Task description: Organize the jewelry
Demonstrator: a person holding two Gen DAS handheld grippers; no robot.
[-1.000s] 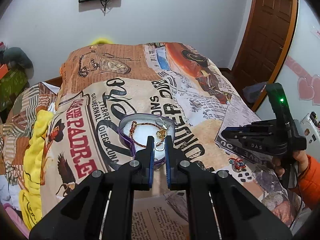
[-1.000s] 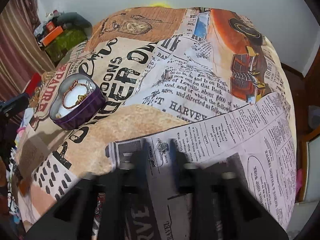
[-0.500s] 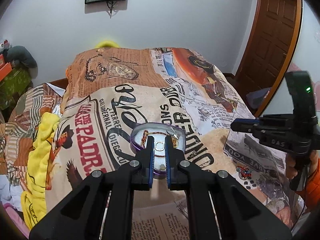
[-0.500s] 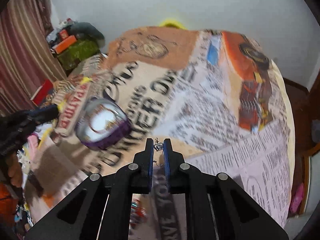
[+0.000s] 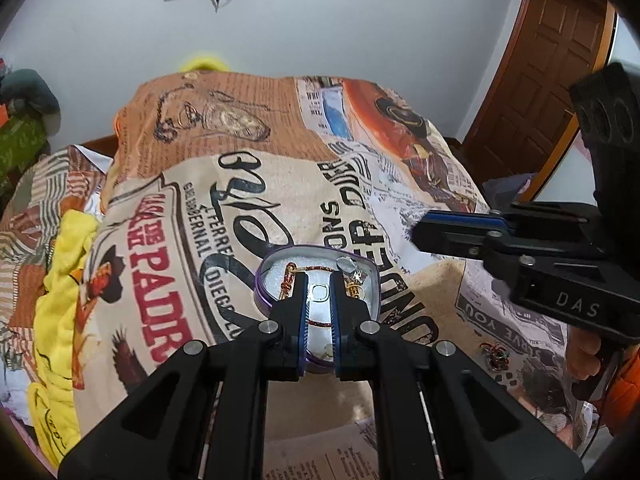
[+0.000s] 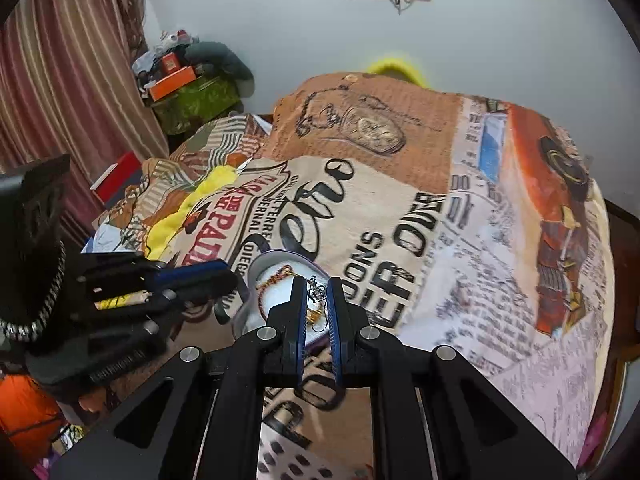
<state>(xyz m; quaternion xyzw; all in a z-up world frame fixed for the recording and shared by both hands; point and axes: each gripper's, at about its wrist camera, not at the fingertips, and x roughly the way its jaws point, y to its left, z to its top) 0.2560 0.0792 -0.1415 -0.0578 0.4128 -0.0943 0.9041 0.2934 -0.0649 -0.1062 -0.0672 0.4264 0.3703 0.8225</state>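
A purple jewelry box [image 5: 266, 296] with a white lining lies on the printed bedspread; it also shows in the right wrist view [image 6: 256, 270]. A gold and red bracelet [image 5: 290, 278] lies inside it. My left gripper [image 5: 319, 284] hovers just over the box, fingers a small gap apart and empty. My right gripper [image 6: 317, 292] is shut on a small silver crown earring [image 6: 318, 291] and holds it above the box. In the left wrist view the right gripper [image 5: 424, 236] comes in from the right. A red beaded piece [image 5: 496, 354] lies on the bedspread at the right.
The bedspread [image 5: 240, 168] covers a bed with a rounded top. A yellow cloth [image 5: 64, 264] lies at the left edge. A wooden door [image 5: 552, 80] stands at the back right. Boxes and clutter [image 6: 180, 84] sit by the striped curtain.
My right gripper has lifted the silver earring off the bedspread and carried it left to above the purple box. My left gripper has held its place over the box.
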